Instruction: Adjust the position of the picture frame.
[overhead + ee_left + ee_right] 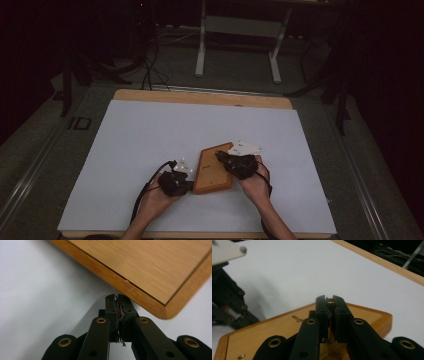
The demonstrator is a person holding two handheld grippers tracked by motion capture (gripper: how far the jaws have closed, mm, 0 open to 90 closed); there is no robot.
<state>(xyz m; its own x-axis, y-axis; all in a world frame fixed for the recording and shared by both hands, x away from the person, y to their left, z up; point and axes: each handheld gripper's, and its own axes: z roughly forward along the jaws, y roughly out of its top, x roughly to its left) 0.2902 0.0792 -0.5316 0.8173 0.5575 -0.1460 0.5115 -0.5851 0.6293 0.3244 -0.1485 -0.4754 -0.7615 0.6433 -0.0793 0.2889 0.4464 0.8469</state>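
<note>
Right gripper view: right gripper [330, 301] clamps brass pin [331, 301] over wooden box [274, 333].

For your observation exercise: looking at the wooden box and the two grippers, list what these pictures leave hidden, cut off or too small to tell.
- Brass pin in the right gripper: its lower end is hidden between the jaws, right gripper view.
- Wooden box: cut off by the top and right edges, left gripper view.
- Left gripper: jaws closed; whether it touches the box is unclear.
- Small mark on the lid: too small to read.
</note>
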